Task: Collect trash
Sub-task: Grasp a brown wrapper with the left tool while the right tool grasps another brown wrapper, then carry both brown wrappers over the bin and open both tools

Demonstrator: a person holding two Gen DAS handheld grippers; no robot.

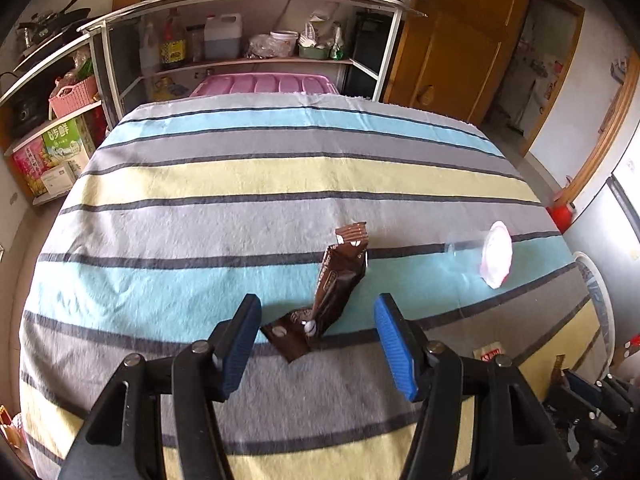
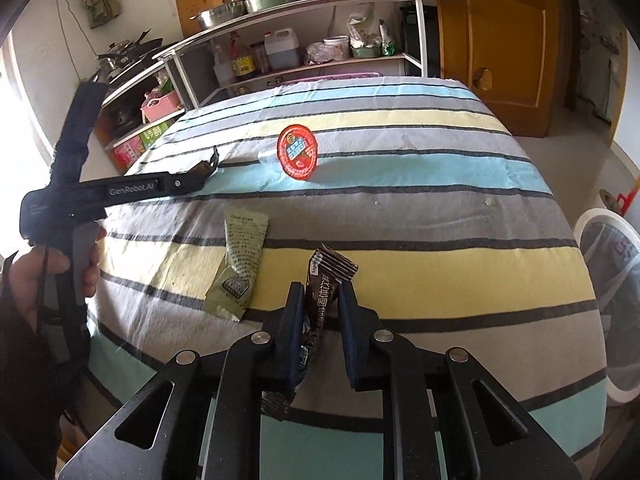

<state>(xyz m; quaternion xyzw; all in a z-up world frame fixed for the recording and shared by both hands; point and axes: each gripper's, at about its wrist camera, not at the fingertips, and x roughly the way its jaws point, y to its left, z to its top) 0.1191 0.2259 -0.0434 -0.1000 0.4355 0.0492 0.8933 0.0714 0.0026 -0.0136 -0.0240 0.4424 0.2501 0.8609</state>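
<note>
Crumpled brown wrapper (image 2: 320,300) in right jaws; left jaws wide around another brown wrapper (image 1: 332,292)

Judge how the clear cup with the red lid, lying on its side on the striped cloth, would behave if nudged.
The cup lies on its side, so it would probably roll, curving since its lid end looks wider. It seems thin, clear and empty, so likely light, skidding easily on the cloth.
</note>
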